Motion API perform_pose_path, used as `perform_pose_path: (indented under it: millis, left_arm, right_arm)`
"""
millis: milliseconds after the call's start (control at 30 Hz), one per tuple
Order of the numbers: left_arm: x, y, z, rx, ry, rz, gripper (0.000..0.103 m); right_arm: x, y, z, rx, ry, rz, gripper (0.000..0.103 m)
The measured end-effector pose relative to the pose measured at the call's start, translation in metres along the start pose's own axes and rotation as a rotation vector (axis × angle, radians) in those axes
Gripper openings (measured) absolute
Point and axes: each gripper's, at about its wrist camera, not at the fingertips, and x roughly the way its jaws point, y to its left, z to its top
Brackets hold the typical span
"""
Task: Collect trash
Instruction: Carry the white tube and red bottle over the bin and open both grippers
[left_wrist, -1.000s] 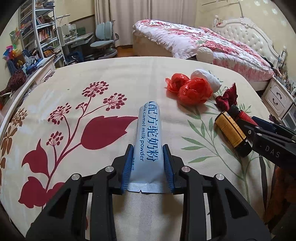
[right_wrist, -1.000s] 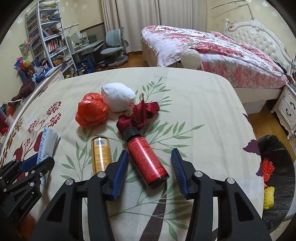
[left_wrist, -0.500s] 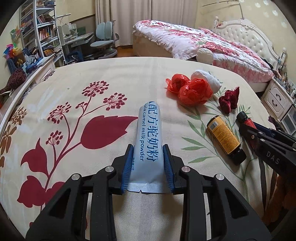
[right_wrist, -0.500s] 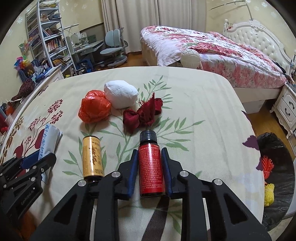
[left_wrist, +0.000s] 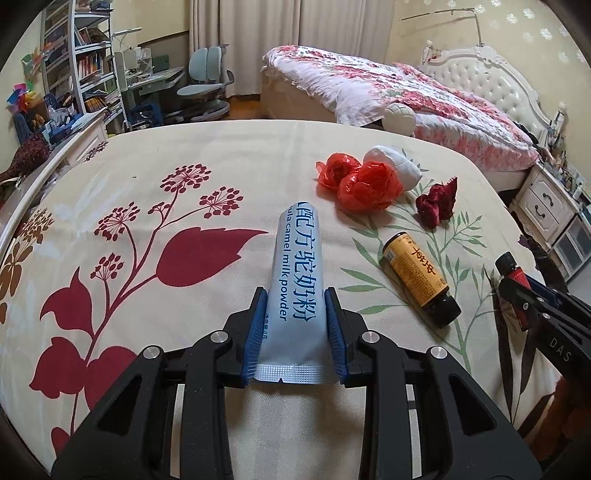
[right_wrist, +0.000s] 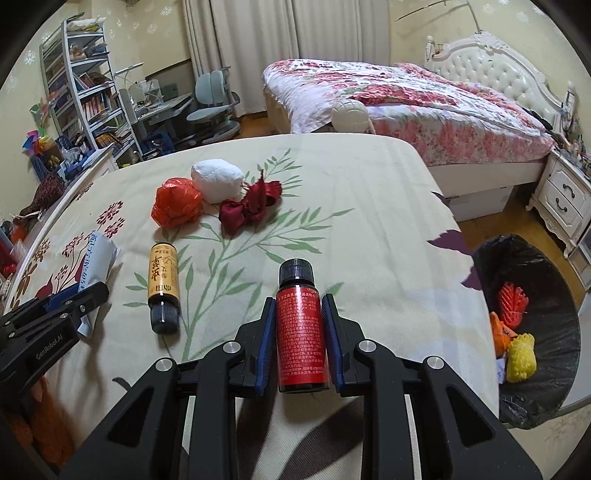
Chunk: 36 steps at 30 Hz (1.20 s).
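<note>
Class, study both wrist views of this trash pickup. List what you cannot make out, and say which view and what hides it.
- Bin, right wrist view: its right side is cut off by the lens edge.
- Red bottle, left wrist view: only the cap end shows; the right gripper covers the body.
- Sachet, right wrist view: the near end is behind the left gripper.
- Red bottle's label print, right wrist view: too small to read.
</note>
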Motion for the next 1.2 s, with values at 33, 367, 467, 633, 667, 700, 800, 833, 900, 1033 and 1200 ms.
perform_pose_path:
  millis: [33, 367, 467, 633, 667, 700, 800, 833, 900, 1033, 1200]
  left_arm:
    - [-0.001, -0.002, 0.000, 0.004, -0.004, -0.003, 0.030]
    - [-0.020, -0.041, 0.005, 0.045, -0.058, -0.057, 0.030]
    - [-0.023, -0.058, 0.006, 0.067, -0.065, -0.081, 0.030]
    - [-0.024, -0.090, 0.008, 0.112, -0.074, -0.129, 0.030]
    - [-0.023, -0.098, 0.009, 0.123, -0.076, -0.140, 0.030]
    - [-0.023, -0.106, 0.010, 0.134, -0.076, -0.151, 0.030]
    - [-0.022, -0.126, 0.011, 0.160, -0.077, -0.181, 0.030]
    - [-0.022, -0.136, 0.012, 0.172, -0.080, -0.195, 0.030]
    - [-0.021, -0.152, 0.013, 0.192, -0.084, -0.217, 0.030]
    - [-0.019, -0.188, 0.012, 0.246, -0.089, -0.261, 0.030]
    - [-0.016, -0.227, 0.015, 0.289, -0.100, -0.302, 0.030]
  right_arm:
    - [-0.002, -0.003, -0.001, 0.005, -0.004, -0.004, 0.026]
    - [-0.029, -0.041, -0.008, 0.068, -0.053, -0.066, 0.026]
    - [-0.035, -0.055, -0.008, 0.089, -0.070, -0.096, 0.026]
    - [-0.046, -0.080, -0.010, 0.131, -0.095, -0.144, 0.026]
    - [-0.048, -0.085, -0.010, 0.140, -0.099, -0.154, 0.026]
    - [-0.050, -0.091, -0.010, 0.148, -0.105, -0.167, 0.026]
    - [-0.057, -0.109, -0.011, 0.172, -0.122, -0.208, 0.026]
    - [-0.059, -0.116, -0.011, 0.181, -0.125, -0.220, 0.026]
    - [-0.063, -0.129, -0.012, 0.206, -0.135, -0.243, 0.026]
    - [-0.069, -0.156, -0.012, 0.252, -0.149, -0.287, 0.026]
    - [-0.068, -0.181, -0.012, 0.275, -0.162, -0.358, 0.026]
